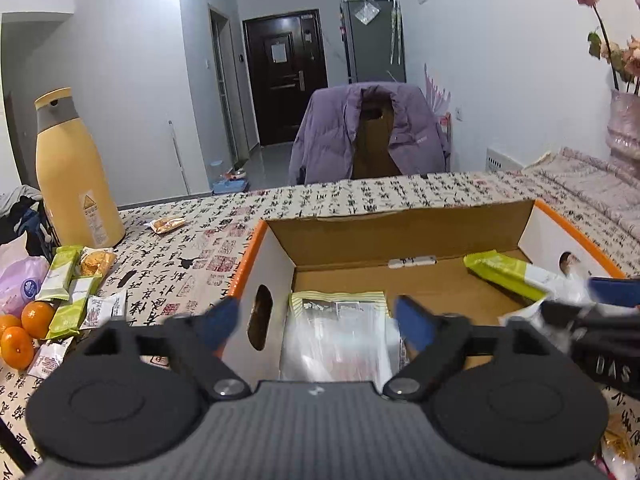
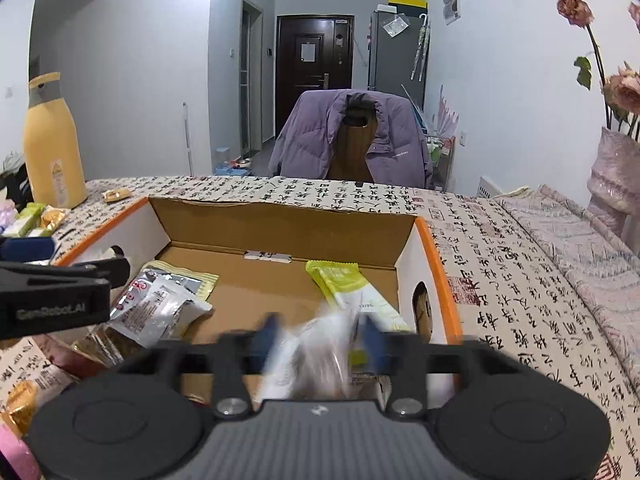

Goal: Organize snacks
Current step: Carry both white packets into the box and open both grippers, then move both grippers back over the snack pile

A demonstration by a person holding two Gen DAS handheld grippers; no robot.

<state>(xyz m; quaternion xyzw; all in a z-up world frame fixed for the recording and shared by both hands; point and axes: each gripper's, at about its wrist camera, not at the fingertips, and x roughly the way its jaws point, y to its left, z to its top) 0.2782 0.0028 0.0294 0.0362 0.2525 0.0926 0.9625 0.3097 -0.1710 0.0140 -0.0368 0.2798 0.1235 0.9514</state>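
Observation:
An open cardboard box point(image 1: 276, 256) with orange rim stands on the table; it also shows in the right wrist view point(image 2: 404, 256). Inside lie a green snack bar point(image 1: 504, 274), also in the right wrist view point(image 2: 348, 284), and silver packets point(image 1: 340, 336) point(image 2: 160, 308). My left gripper point(image 1: 316, 322) is open and empty above the box's left wall. My right gripper point(image 2: 320, 334) is shut on a white, blurred snack packet point(image 2: 320, 354) over the box's near right part.
Loose snack packs point(image 1: 76, 292) and oranges point(image 1: 24, 332) lie on the table at the left, by a tall yellow bottle point(image 1: 72, 176). One small snack point(image 1: 168, 224) lies behind. A vase point(image 2: 616, 176) stands at the right. A chair with purple jacket point(image 1: 368, 132) is behind the table.

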